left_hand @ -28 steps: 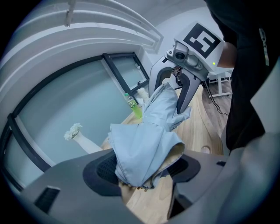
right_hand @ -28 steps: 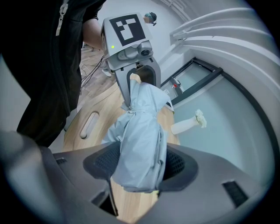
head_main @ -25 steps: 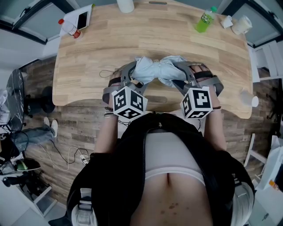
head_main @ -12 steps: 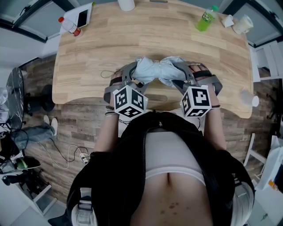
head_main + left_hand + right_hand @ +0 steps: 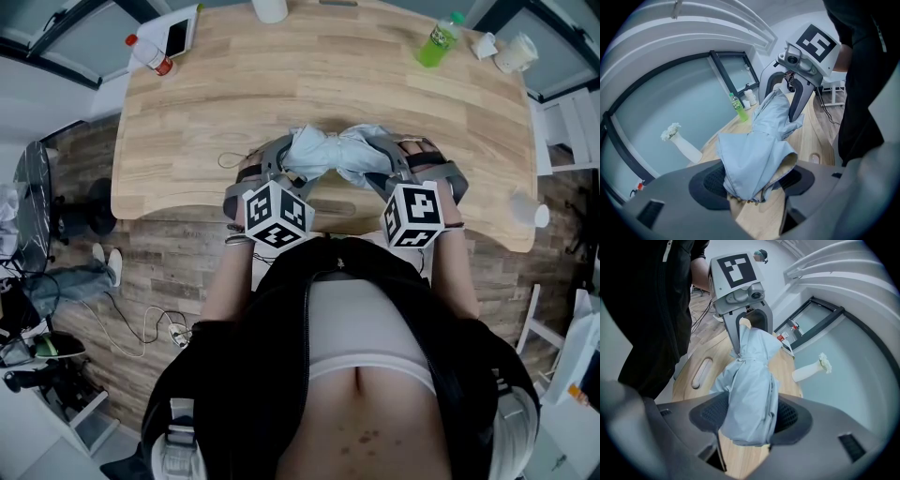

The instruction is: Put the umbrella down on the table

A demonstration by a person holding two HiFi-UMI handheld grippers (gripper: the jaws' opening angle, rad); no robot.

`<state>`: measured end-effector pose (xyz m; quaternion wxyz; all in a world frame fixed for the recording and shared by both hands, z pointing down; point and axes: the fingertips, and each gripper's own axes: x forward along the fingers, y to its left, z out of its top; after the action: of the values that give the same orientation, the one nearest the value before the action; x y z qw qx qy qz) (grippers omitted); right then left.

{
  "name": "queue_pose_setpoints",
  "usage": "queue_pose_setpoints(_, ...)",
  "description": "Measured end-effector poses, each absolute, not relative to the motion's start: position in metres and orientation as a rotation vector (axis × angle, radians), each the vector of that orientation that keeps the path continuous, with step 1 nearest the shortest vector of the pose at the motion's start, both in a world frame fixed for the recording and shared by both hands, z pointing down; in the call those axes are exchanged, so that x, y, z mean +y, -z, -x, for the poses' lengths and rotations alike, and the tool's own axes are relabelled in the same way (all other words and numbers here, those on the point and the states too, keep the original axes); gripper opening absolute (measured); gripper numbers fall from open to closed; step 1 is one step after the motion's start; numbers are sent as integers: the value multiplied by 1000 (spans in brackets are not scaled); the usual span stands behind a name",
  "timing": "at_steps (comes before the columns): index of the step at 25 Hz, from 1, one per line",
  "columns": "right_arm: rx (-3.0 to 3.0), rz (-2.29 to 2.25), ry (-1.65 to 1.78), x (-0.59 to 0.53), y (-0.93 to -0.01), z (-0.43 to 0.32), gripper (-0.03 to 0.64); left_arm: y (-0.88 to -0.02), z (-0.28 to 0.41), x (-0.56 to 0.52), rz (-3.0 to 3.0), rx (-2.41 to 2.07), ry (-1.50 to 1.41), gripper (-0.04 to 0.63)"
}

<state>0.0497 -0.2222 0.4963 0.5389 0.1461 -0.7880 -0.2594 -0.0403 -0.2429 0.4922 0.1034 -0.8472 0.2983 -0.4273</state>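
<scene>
- Upper left of the head view: a clear bottle with a red cap (image 5: pixel 148 58) lay beside a phone (image 5: pixel 175 39) at the far left corner of the wooden table (image 5: pixel 187 141).
- Top edge, left of centre: a white vase (image 5: pixel 269 9) stood at the table's far side.
- The left gripper (image 5: pixel 752 183) was clamped on one end of the umbrella (image 5: pixel 333 155). The left gripper view showed pale blue fabric bunched between both pads.
- The umbrella was folded, pale blue, and spanned between the two grippers in the centre of the head view, over the near part of the table. Couldn't tell if it touched the tabletop.
- The right gripper (image 5: pixel 749 420) was clamped on the other end. In the right gripper view the fabric filled the gap between the jaws.
- Lower centre of the head view: the person's black jacket (image 5: pixel 272 356), directly below both marker cubes.
- Upper right: a green bottle (image 5: pixel 434 44) stood upright, with white cups (image 5: pixel 511 52) near it at the far right corner.
- Right edge, mid-height: one more white cup (image 5: pixel 530 211) at the table's near right corner, well apart from the umbrella.
</scene>
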Motion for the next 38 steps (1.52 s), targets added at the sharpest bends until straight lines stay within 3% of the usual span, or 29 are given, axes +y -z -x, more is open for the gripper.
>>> queue_pose_setpoints(38,-1875,-278,529,-206,-539,-47,291,-533,43,-226,2561,840,1340,298)
